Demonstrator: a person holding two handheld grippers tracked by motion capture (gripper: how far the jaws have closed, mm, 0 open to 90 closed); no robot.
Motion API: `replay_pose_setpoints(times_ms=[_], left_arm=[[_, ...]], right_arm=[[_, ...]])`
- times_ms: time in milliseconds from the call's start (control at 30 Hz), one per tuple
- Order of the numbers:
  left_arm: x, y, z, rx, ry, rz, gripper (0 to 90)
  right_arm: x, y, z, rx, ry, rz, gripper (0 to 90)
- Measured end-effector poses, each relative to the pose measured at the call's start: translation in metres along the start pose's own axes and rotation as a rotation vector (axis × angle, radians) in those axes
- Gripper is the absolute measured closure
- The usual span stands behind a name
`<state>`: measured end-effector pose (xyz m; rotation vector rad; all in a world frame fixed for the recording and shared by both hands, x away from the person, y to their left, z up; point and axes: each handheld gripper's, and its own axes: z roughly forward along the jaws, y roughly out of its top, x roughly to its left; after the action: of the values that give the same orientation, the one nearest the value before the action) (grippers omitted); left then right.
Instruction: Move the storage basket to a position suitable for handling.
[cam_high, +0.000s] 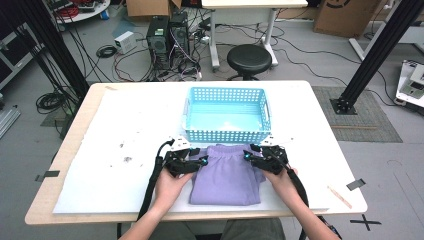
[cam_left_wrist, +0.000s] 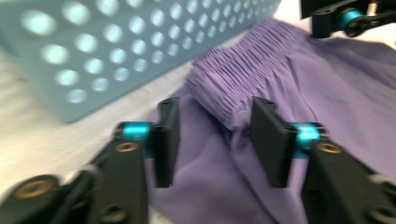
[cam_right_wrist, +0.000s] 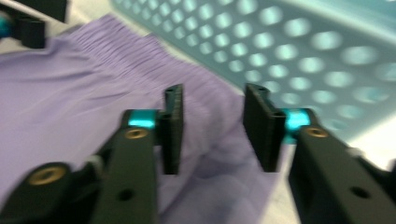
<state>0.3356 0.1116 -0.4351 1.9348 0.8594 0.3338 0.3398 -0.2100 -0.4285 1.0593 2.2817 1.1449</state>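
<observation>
A folded purple garment (cam_high: 226, 175) with a gathered waistband lies on the white mat just in front of a light blue perforated basket (cam_high: 227, 135). My left gripper (cam_high: 200, 161) is at the garment's upper left corner. In the left gripper view it (cam_left_wrist: 215, 140) is open, with the bunched waistband (cam_left_wrist: 233, 88) standing between the jaws and not pinched. My right gripper (cam_high: 250, 156) is at the upper right corner. The right gripper view shows it (cam_right_wrist: 215, 133) open over the cloth (cam_right_wrist: 70, 84), close to the basket wall (cam_right_wrist: 303, 51).
The white mat (cam_high: 125, 150) covers most of the wooden table. A wooden stick (cam_high: 339, 196) and a piece of tape (cam_high: 355, 184) lie near the right front corner. Behind the table are a black stool (cam_high: 249, 59) and computer towers (cam_high: 167, 37).
</observation>
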Motion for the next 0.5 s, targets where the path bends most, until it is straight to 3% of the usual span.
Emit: replay_pose_setpoints(times_ms=[67,200,300,400,500], left_arm=[[0.002,0.000,-0.007,-0.013,0.016,-0.005,44.6],[0.009,-0.004,-0.022,-0.027,0.045,-0.011,42.3],[0.017,-0.008,-0.034,-0.037,0.083,0.006,40.5],[0.027,-0.010,-0.045,-0.077,0.116,0.003,38.4],[0.034,-0.011,-0.054,-0.096,0.142,0.036,37.2]], right_arm=[[-0.005,-0.002,-0.007,-0.022,-0.026,0.022,50.8],[-0.012,-0.009,-0.019,-0.030,-0.065,0.039,43.5],[-0.015,-0.016,-0.027,-0.049,-0.100,0.023,41.9],[-0.020,-0.023,-0.034,-0.067,-0.132,0.029,41.1],[-0.027,-0.026,-0.038,-0.071,-0.148,0.047,39.1]])
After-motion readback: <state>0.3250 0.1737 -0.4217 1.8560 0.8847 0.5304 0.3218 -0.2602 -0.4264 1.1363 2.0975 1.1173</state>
